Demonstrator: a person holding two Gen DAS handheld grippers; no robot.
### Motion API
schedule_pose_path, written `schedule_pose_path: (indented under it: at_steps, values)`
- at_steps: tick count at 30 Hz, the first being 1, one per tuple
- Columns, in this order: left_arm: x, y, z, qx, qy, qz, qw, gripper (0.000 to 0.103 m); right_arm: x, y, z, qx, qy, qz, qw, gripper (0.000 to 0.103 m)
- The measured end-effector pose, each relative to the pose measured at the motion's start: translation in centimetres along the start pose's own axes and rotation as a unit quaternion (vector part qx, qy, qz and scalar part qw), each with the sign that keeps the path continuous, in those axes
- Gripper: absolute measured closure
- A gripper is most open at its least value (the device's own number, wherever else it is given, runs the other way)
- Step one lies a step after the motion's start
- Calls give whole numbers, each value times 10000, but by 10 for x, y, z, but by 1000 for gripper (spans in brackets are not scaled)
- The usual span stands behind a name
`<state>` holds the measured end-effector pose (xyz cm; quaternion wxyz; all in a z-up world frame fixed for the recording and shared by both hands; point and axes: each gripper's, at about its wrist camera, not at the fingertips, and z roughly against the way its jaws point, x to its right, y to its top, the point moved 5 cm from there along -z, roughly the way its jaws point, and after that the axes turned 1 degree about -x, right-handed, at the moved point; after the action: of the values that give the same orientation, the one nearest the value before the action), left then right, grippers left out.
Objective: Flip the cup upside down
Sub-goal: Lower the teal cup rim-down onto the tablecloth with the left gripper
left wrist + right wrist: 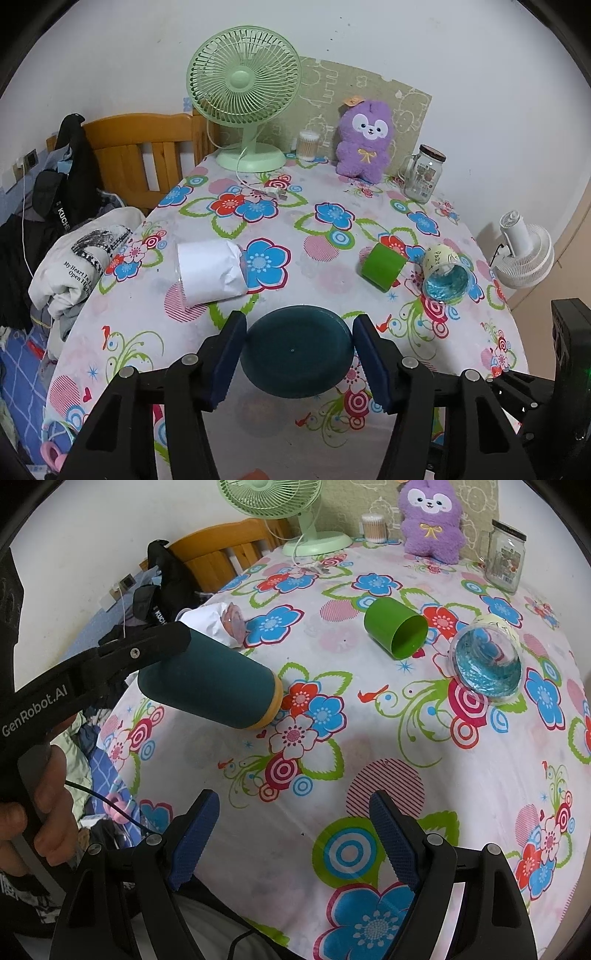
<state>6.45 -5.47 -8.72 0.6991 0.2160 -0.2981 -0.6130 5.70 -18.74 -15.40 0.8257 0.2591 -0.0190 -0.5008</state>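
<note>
My left gripper point(297, 356) is shut on a dark teal cup point(295, 356), its flat base facing the camera. In the right wrist view the same teal cup point(210, 679) hangs tilted above the floral tablecloth, its tan rim pointing down and right, held by the left gripper's fingers point(162, 642). My right gripper point(293, 842) is open and empty, low over the near part of the table. A green cup point(395, 631) lies on its side, as does a clear cup with blue filling point(487, 664).
A paper-wrapped cup point(210, 271) lies on its side at the left. A green fan point(243, 96), purple plush point(364, 142), cotton-swab tub point(308, 146) and glass jar point(423, 173) stand at the back. Clothes and a wooden chair point(147, 155) are left of the table.
</note>
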Motion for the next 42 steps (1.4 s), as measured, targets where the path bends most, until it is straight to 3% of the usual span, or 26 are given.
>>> schedule_pose_path:
  at_steps: [13,17,21,25,42]
  values:
    - [4,2,-2,-15,-56,-22,10000,41,2,2,0,0,-4,12,10000,18]
    - [5,1,-3,-36,-27,-86,10000,27,1,1,-1,-17,-14,25,10000,18]
    - [5,-1,-4,-66,-59,-96,9999,23,1,1,-1,-14,-14,31,10000,18]
    - [3,-1,-5,-82,14,-98,9999,12,1,2,-1,-26,-25,31,10000,18]
    - [3,-2,-6,-112,-19,-72,9999,10,2,3,-1,-12,-39,5,10000,18]
